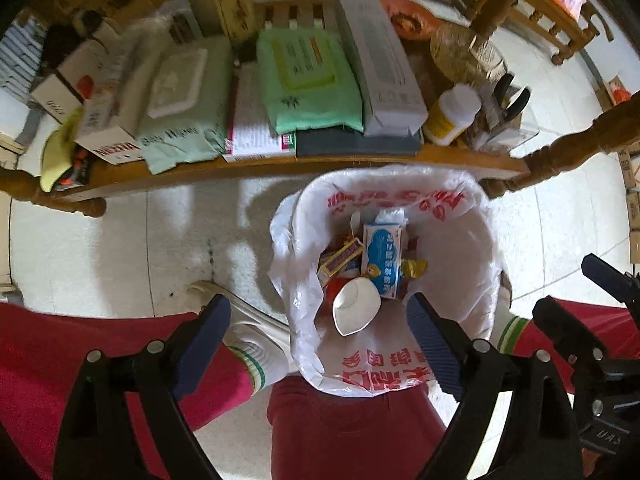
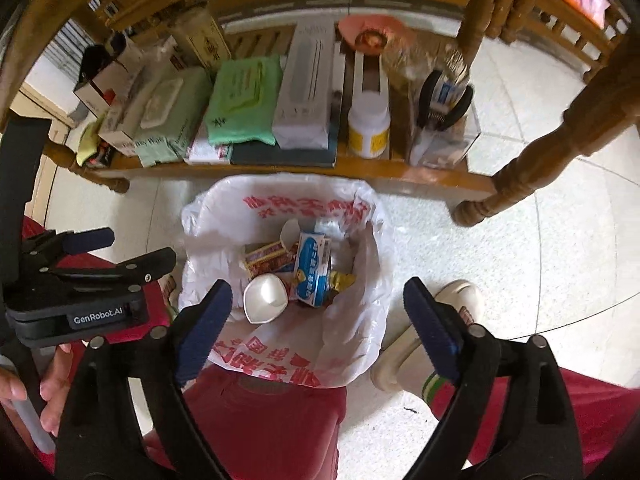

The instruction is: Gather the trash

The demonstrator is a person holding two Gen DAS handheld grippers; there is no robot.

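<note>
Both grippers hang above a red trash bin (image 1: 352,420) lined with a white plastic bag (image 1: 452,280) printed with red characters, standing on pale floor tiles just in front of a low wooden shelf (image 1: 280,164). The left gripper (image 1: 320,328) points straight down with its jaws spread wide and nothing between the blue pads; the right gripper (image 2: 318,312) is likewise wide open and empty, aimed steeply down over the bin's mouth. No earlier view is given, so only this state can be told. Inside the bag lies the collected trash: a crumpled white paper cup (image 1: 354,306) nearest the camera, a blue-and-white carton (image 1: 382,260) beside it, a yellow-and-red small box (image 1: 340,258), and a yellow wrapper (image 1: 414,268) at the carton's far edge. In the right wrist view the left gripper's body shows at the left edge, held by a hand (image 2: 44,384). The person's red trouser legs and white socks with green stripes (image 1: 256,364) flank the bin on both sides. The shelf carries green wet-wipe packs (image 1: 308,80), a long white box (image 1: 384,72), a white bottle with yellow label (image 1: 452,116) and black-handled pliers (image 1: 514,96).
</note>
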